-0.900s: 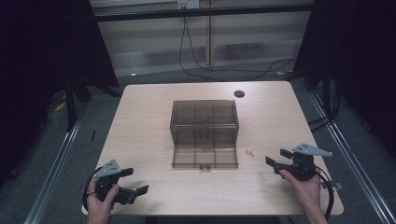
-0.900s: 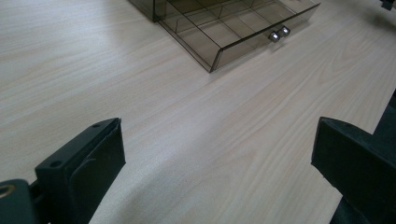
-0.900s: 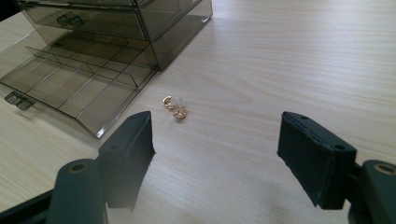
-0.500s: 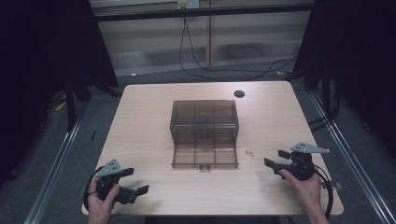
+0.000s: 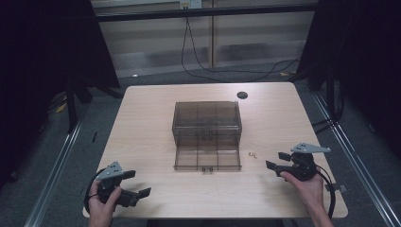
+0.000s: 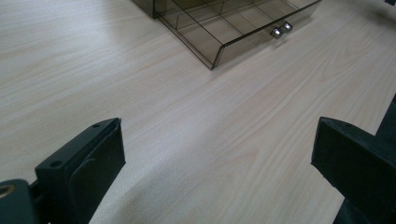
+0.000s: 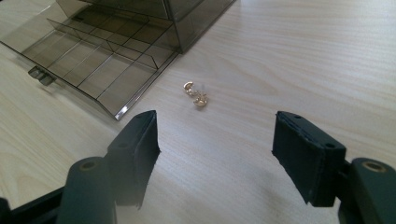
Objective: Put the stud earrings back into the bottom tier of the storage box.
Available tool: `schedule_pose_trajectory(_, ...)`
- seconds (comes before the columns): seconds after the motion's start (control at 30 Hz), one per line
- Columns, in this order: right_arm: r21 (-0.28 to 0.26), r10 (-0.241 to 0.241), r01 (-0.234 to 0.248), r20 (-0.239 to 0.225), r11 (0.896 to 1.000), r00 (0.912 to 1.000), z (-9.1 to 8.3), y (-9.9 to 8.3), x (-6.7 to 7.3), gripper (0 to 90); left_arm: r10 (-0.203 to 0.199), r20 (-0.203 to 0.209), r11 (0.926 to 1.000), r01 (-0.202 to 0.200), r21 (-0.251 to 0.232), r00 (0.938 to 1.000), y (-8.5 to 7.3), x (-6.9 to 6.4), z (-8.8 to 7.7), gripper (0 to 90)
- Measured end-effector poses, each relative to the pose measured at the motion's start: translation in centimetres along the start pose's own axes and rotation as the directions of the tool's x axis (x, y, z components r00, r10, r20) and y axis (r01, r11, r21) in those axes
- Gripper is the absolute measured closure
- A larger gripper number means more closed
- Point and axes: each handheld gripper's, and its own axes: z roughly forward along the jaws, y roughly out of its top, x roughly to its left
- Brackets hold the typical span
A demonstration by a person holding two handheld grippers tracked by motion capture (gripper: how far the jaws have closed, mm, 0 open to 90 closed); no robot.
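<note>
A smoky clear plastic box [image 5: 206,120] stands mid-table with its divided drawer [image 5: 207,158] pulled out toward me; the drawer [image 7: 98,56] looks bare inside, and its two metal knobs [image 6: 280,30] face the front. Two small gold pieces [image 7: 196,93] lie on the wood just right of the drawer [image 5: 253,153]. My right gripper [image 5: 275,162] is open, low over the table, jaws pointing at the gold pieces from a short distance. My left gripper [image 5: 137,185] is open at the front left, near the table edge, with nothing between its jaws.
A small black disc [image 5: 242,95] lies at the back of the light wood table [image 5: 142,123], right of centre. Cables run over the floor behind the table. Dark frames and rails stand on both sides.
Both hands have shifted only slightly; the left gripper sits a little nearer the front edge. The box, drawer and gold pieces have not moved.
</note>
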Motion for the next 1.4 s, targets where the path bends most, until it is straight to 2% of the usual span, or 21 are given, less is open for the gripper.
schedule_pose_trajectory(0.2, 0.051, -0.047, 0.048, -0.019, 0.998, 0.9987, 0.4, 0.7, 0.6, 36.2, -0.011, 0.004, 0.9999, 0.011, -0.004, 0.9999, -0.1, -0.1, 0.0, 2.7)
schedule_pose_trajectory(0.27, 0.089, -0.092, 0.092, -0.014, 0.992, 0.9957, 0.4, 1.2, 1.0, 37.3, -0.003, -0.004, 1.0, 0.003, 0.006, 1.0, -0.1, -0.2, 0.0, 2.7)
schedule_pose_trajectory(0.37, 0.118, -0.108, 0.111, -0.03, 0.987, 0.9937, 0.6, 1.8, 1.2, 36.3, -0.009, -0.004, 1.0, 0.009, 0.004, 1.0, -0.1, -0.1, 0.0, 2.7)
schedule_pose_trajectory(0.43, 0.175, -0.117, 0.124, -0.047, 0.977, 0.992, 0.9, 2.4, 1.3, 33.0, -0.006, 0.0, 1.0, 0.006, 0.0, 1.0, 0.0, -0.1, 0.0, 2.7)
schedule_pose_trajectory(0.57, 0.224, -0.161, 0.176, -0.081, 0.959, 0.9836, 1.5, 3.5, 1.6, 35.6, -0.006, 0.001, 1.0, 0.006, -0.003, 1.0, 0.0, -0.1, -0.1, 2.7)
schedule_pose_trajectory(0.6, 0.242, -0.185, 0.203, -0.092, 0.949, 0.9784, 1.8, 4.0, 1.8, 36.7, -0.005, 0.002, 1.0, 0.005, -0.005, 1.0, 0.0, -0.2, -0.1, 2.7)
schedule_pose_trajectory(0.63, 0.242, -0.185, 0.203, -0.092, 0.949, 0.9784, 1.8, 4.0, 1.8, 36.9, -0.004, 0.006, 1.0, 0.004, -0.006, 1.0, 0.0, -0.2, -0.1, 2.7)
schedule_pose_trajectory(0.67, 0.255, -0.199, 0.22, -0.105, 0.942, 0.9743, 2.0, 4.4, 1.9, 40.7, -0.005, 0.007, 1.0, 0.005, -0.005, 1.0, 0.0, -0.2, -0.1, 2.7)
schedule_pose_trajectory(0.7, 0.255, -0.199, 0.22, -0.105, 0.942, 0.9743, 2.0, 4.4, 1.9, 40.7, -0.007, 0.007, 1.0, 0.007, -0.006, 1.0, 0.0, -0.2, 0.0, 2.7)
schedule_pose_trajectory(0.8, 0.299, -0.216, 0.242, -0.117, 0.923, 0.9694, 2.4, 5.0, 1.9, 42.5, -0.005, 0.01, 1.0, 0.005, -0.006, 0.9999, 0.0, -0.2, -0.1, 2.7)
schedule_pose_trajectory(0.83, 0.334, -0.196, 0.233, -0.14, 0.913, 0.9705, 2.7, 5.4, 1.9, 46.9, -0.005, 0.01, 1.0, 0.005, -0.006, 0.9999, 0.0, -0.2, -0.1, 2.7)
schedule_pose_trajectory(0.87, 0.334, -0.196, 0.233, -0.14, 0.913, 0.9705, 2.7, 5.4, 1.9, 46.9, -0.005, 0.009, 1.0, 0.005, -0.005, 0.9999, 0.0, -0.2, -0.1, 2.7)
schedule_pose_trajectory(0.9, 0.35, -0.207, 0.244, -0.141, 0.904, 0.9682, 2.8, 5.6, 1.8, 48.3, -0.004, 0.009, 1.0, 0.004, -0.005, 1.0, 0.0, -0.2, -0.1, 2.7)
schedule_pose_trajectory(0.93, 0.372, -0.221, 0.263, -0.153, 0.89, 0.9633, 3.0, 5.8, 1.8, 48.7, -0.004, 0.009, 1.0, 0.004, -0.006, 0.9999, 0.0, -0.2, 0.0, 2.7)
schedule_pose_trajectory(1.0, 0.396, -0.216, 0.264, -0.164, 0.879, 0.9626, 3.4, 6.2, 1.8, 52.4, -0.001, 0.007, 1.0, 0.001, -0.006, 1.0, 0.0, -0.2, 0.0, 2.7)
schedule_pose_trajectory(1.03, 0.423, -0.233, 0.286, -0.173, 0.86, 0.957, 3.8, 6.6, 1.7, 52.4, -0.001, 0.007, 1.0, 0.002, -0.005, 1.0, 0.0, -0.2, 0.0, 2.7)
schedule_pose_trajectory(1.07, 0.423, -0.233, 0.286, -0.173, 0.86, 0.957, 3.8, 6.6, 1.7, 52.4, -0.004, 0.007, 1.0, 0.004, -0.006, 1.0, 0.0, -0.2, 0.0, 2.7)
schedule_pose_trajectory(1.13, 0.442, -0.241, 0.299, -0.184, 0.846, 0.9529, 4.1, 7.1, 1.7, 54.7, 0.0, 0.006, 1.0, 0.0, -0.002, 1.0, 0.0, -0.2, 0.0, 2.7)
schedule_pose_trajectory(1.23, 0.474, -0.27, 0.334, -0.2, 0.814, 0.9419, 4.8, 7.9, 1.7, 60.3, 0.001, 0.004, 1.0, -0.001, -0.005, 1.0, 0.0, -0.2, 0.0, 2.8)
schedule_pose_trajectory(1.37, 0.535, -0.302, 0.373, -0.219, 0.758, 0.9278, 6.0, 8.8, 1.8, 68.9, 0.005, 0.006, 1.0, -0.005, -0.003, 1.0, 0.0, -0.2, -0.1, 2.8)
schedule_pose_trajectory(1.4, 0.535, -0.302, 0.373, -0.219, 0.758, 0.9278, 6.0, 8.8, 1.8, 68.9, 0.006, 0.006, 1.0, -0.006, -0.002, 1.0, 0.0, -0.2, -0.1, 2.8)
